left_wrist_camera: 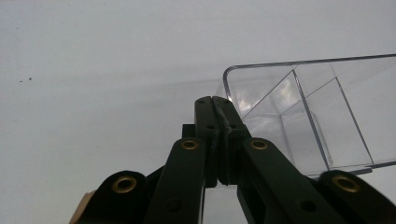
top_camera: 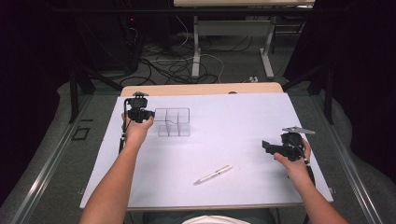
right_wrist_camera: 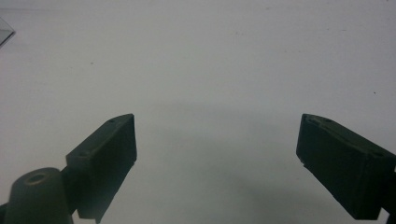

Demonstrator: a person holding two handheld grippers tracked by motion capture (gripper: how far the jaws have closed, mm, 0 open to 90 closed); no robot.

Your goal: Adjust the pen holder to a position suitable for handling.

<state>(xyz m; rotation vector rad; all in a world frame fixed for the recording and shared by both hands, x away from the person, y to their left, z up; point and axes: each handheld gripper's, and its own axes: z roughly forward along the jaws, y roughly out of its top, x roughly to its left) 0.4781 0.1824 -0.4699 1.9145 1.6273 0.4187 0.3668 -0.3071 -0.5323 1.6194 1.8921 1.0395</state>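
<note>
Left hand: the left hand (top_camera: 137,130) reaches forward along the left side of the white counter (top_camera: 233,135), forearm stretched up from the near edge.
Left gripper: the left gripper (left_wrist_camera: 213,100) has its jaws pressed flat together; its tips sit at the rounded corner of the clear organizer (left_wrist_camera: 317,116), and whether the thin wall is pinched between them cannot be told. In the high view the left gripper (top_camera: 152,113) sits at the tray's left end.
Clear organizer: the clear organizer (top_camera: 173,122), a see-through plastic tray split by dividers into compartments, stands on the counter's far left part, just beside the left hand.
Right hand: the right hand (top_camera: 294,156) rests low over the right side of the counter, wrist bent so its tool points left.
Right gripper: the right gripper (right_wrist_camera: 217,154) stands wide apart with bare counter between the jaws, holding nothing; the high view has the right gripper (top_camera: 265,146) well apart from the tray.
Pen: a white pen (top_camera: 213,175) lies slantwise near the front edge, between the two arms, touched by neither.
Behind: cables (top_camera: 168,65) trail on the floor beyond the counter, by the legs of another table (top_camera: 196,46).
</note>
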